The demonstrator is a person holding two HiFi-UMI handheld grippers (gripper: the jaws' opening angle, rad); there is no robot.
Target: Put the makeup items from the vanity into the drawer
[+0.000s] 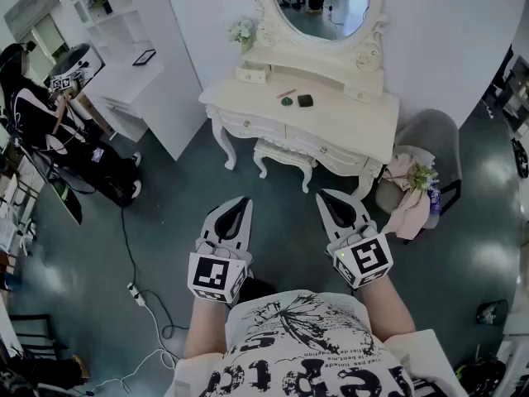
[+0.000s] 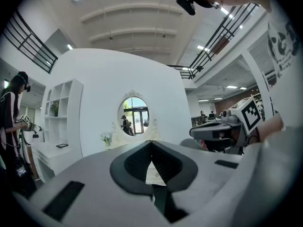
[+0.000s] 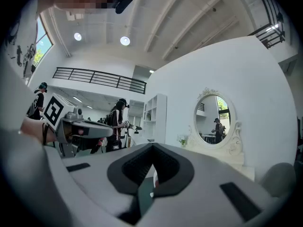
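Note:
A cream vanity [image 1: 347,126] with an oval mirror [image 1: 324,2] stands across the floor ahead of me. On its top lie a pink pencil [image 1: 286,93], a small green round item [image 1: 287,102] and a dark compact [image 1: 305,100]. Closed drawers [image 1: 248,125] run along its front, and a small drawer box [image 1: 252,74] sits at the top's left. My left gripper [image 1: 244,201] and right gripper [image 1: 324,195] are held level side by side, well short of the vanity. Both are shut with nothing in them. The left gripper view shows the mirror [image 2: 133,116] beyond the left gripper [image 2: 151,143].
A stool [image 1: 285,157] is tucked under the vanity. A grey chair [image 1: 434,151] with pink cloth and flowers stands to its right. On the left are a white shelf unit [image 1: 124,48] and a person [image 1: 33,114] holding grippers. A cable and power strip [image 1: 132,289] lie on the floor.

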